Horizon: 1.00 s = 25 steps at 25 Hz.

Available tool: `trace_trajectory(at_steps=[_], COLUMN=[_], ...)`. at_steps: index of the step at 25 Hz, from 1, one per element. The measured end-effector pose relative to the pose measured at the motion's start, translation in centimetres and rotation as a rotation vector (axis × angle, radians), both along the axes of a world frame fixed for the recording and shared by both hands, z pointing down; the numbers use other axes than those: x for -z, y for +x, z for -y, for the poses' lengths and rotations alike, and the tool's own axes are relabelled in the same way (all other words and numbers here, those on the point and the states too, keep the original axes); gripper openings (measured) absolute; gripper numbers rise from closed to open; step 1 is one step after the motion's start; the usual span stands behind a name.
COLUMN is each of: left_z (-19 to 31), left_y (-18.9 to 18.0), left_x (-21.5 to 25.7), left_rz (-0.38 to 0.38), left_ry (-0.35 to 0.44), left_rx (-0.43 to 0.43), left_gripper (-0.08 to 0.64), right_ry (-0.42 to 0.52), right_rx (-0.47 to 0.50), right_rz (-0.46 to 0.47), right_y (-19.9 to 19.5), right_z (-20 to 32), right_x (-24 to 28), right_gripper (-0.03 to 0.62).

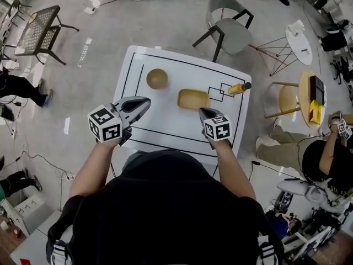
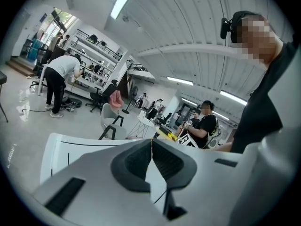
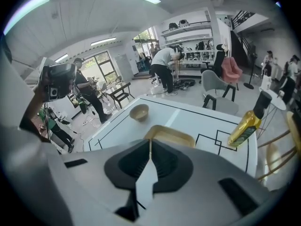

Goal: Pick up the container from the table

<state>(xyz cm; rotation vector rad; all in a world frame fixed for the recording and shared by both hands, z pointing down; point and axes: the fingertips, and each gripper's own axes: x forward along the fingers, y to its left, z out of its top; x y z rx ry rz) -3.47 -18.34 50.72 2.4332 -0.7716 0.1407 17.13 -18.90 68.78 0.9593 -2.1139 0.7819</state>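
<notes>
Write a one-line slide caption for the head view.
Shut left claw and right claw above white table with container, bowl and bottle.

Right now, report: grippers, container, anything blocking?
Left gripper shut, empty, over the table's left part. Right gripper shut, empty, at the rectangular container's near edge. Container flat on the table, not yet lifted. Bowl and bottle stand apart; path clear.

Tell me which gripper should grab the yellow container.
Right. The right gripper is by the near edge of the yellow container, pointing at it; the left gripper is off to its side. Both have jaws shut.
</notes>
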Motion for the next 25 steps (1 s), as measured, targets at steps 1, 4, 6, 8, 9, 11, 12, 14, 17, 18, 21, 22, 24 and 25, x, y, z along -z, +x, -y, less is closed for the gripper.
trace_trajectory(at_steps=[1, 4, 6, 8, 9, 11, 12, 14, 17, 18, 21, 22, 24, 25], left_z=[0.1, 0.4, 0.6, 0.7, 0.8, 0.9, 1.0, 1.1, 1.3, 1.4, 1.6, 1.6, 1.7, 1.8], left_y=[0.0, 0.1, 0.2, 0.4, 0.6, 0.8, 0.9, 1.1, 1.1, 1.1, 1.3, 1.5, 1.6, 1.7], left_x=[-0.1, -0.4, -0.6, -0.8, -0.9, -1.2, -1.3, -1.5, -1.8, -1.9, -2.3, -2.5, -2.7, -2.8], left_rz=[0.001, 0.004, 0.004, 0.002, 0.001, -0.001, -0.001, -0.001, -0.001, -0.001, -0.001, -0.002, -0.003, -0.004], left_ry=[-0.003, -0.013, -0.018, -0.023, -0.025, -0.029, -0.031, -0.035, -0.043, -0.046, -0.054, -0.057, -0.064, -0.067], left_rx=[-0.001, -0.002, -0.003, -0.005, -0.007, -0.011, -0.013, -0.015, -0.015, -0.015, -0.016, -0.017, -0.017, -0.016], left_gripper=[0.011, 0.011, 0.011, 0.011, 0.011, 0.011, 0.011, 0.011, 0.011, 0.011, 0.011, 0.011, 0.011, 0.011], right_ry=[-0.003, -0.019, -0.028, -0.036, -0.039, -0.045, -0.048, -0.054, -0.063, -0.065, -0.070, -0.071, -0.075, -0.077], right_rx=[0.001, 0.013, 0.021, 0.028, 0.031, 0.037, 0.041, 0.052, 0.071, 0.077, 0.091, 0.096, 0.105, 0.110], right_rz=[-0.002, -0.005, -0.009, -0.015, -0.018, -0.026, -0.028, -0.035, -0.047, -0.050, -0.057, -0.058, -0.062, -0.065], right_y=[0.0, 0.0, -0.1, 0.0, 0.1, 0.1, 0.2, 0.1, -0.1, -0.2, -0.3, -0.3, -0.3, -0.4], right_z=[0.0, 0.1, 0.1, 0.0, 0.0, 0.1, 0.1, 0.1, 0.0, 0.0, 0.1, 0.1, 0.2, 0.2], right_x=[-0.2, -0.8, -1.2, -1.6, -1.8, -2.2, -2.4, -2.9, -3.5, -3.6, -4.2, -4.4, -4.7, -4.9], right_gripper=[0.018, 0.040, 0.045, 0.053, 0.056, 0.062, 0.065, 0.071, 0.080, 0.084, 0.093, 0.095, 0.100, 0.101])
